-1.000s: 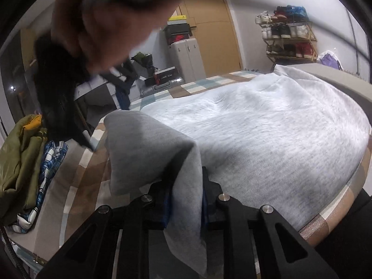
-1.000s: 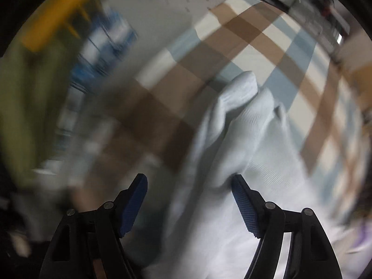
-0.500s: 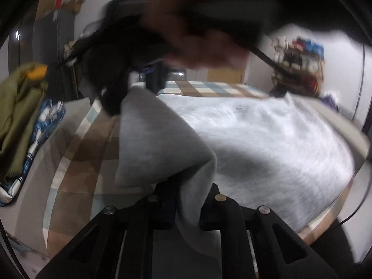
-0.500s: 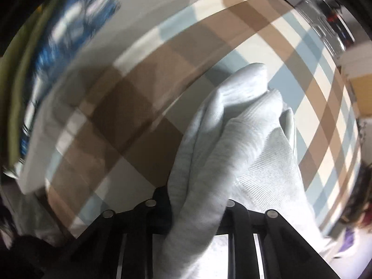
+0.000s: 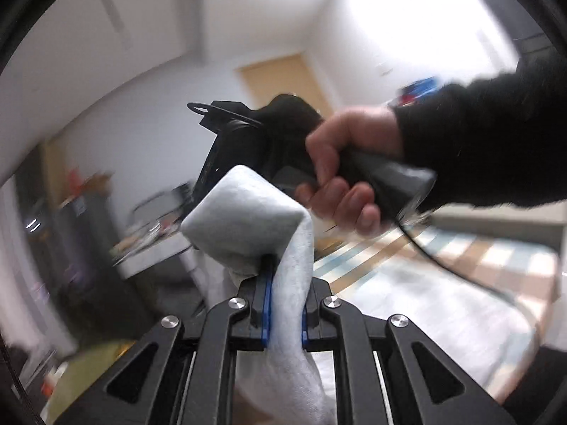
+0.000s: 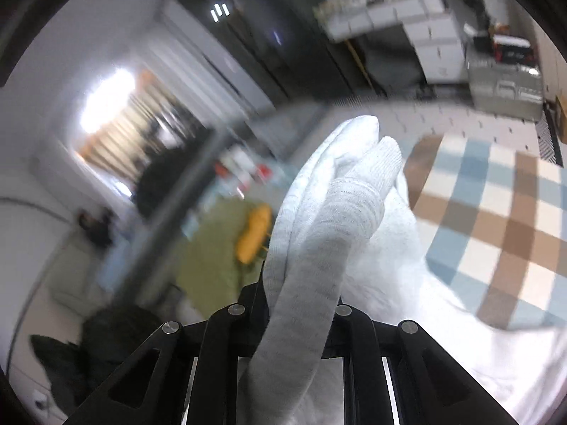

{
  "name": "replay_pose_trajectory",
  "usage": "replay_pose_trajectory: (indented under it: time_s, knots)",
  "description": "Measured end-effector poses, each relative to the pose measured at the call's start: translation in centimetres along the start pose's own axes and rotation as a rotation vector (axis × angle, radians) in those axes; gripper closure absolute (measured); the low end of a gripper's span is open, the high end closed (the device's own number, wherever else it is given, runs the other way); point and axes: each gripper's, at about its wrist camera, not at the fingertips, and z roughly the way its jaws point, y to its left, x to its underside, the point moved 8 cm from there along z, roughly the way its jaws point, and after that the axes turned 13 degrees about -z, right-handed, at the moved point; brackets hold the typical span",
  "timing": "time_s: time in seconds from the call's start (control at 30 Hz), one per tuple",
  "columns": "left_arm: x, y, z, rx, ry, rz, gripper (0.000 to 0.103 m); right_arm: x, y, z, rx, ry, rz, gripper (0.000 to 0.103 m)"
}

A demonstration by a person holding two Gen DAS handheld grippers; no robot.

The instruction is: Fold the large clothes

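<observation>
My left gripper (image 5: pixel 283 304) is shut on a bunched corner of the light grey sweatshirt (image 5: pixel 248 226), raised well above the bed. My right gripper (image 6: pixel 301 297) is shut on another bunched, ribbed edge of the same sweatshirt (image 6: pixel 340 212), also lifted. In the left wrist view the right gripper's black body (image 5: pixel 248 148) and the hand holding it (image 5: pixel 347 177) are just ahead, close to my held corner. The rest of the grey garment hangs down toward the bed (image 6: pixel 443 326).
The bed has a checked brown, blue and white cover (image 6: pixel 496 212). An olive green garment with a yellow part (image 6: pixel 226 248) lies at the bed's left side. A cable (image 5: pixel 460 269) trails from the right gripper. Cabinets (image 6: pixel 407 24) stand beyond the bed.
Both grippers have lifted their sweatshirt corners up off the bed and tilted upward; the views now show the room instead of the bed surface. The right gripper closed on the fabric a second ago.
</observation>
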Motion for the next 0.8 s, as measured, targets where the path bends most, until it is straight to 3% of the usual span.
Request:
replay_pose_trajectory:
  time_s: [0.1,0.2,0.37,0.5,0.57,0.63,0.73,0.77,0.8]
  knots:
    - [0.1,-7.1,1.4,0.161,0.066,0.087,0.096,4.0,-3.8,-7.7,0.089,-0.055,0.034,0.087]
    - [2.5,-12.5,2.0,0.276,0.161,0.160,0.096,10.0,-8.9,-11.0,0.220,0.014,0.086,0.087]
    - [7.8,-17.9,2.9,0.400,0.389,0.259,0.096,19.4,-15.2,-9.4,0.306,0.132,0.172,0.087]
    - [11.8,-20.1,2.9,0.436,0.512,0.369,0.090,22.8,-17.1,-6.2,0.338,0.192,0.124,0.084]
    - [11.9,-19.4,1.4,0.473,0.545,0.387,0.084,24.7,-17.6,-5.7,0.339,0.217,0.101,0.077]
    - [9.7,-18.7,-1.4,0.549,0.552,0.325,0.081,25.5,-17.5,-5.9,0.308,0.184,0.120,0.077]
    - [6.0,-15.8,-4.8,0.668,0.567,0.132,0.076,25.7,-17.1,-6.1,0.269,0.131,0.173,0.077]
    - [4.9,-14.1,-5.1,0.651,0.545,0.080,0.061,25.9,-17.0,-6.3,0.266,0.122,0.172,0.077]
    - [4.3,-12.5,-4.4,0.604,0.526,0.047,0.037,26.0,-16.9,-6.6,0.272,0.114,0.169,0.077]
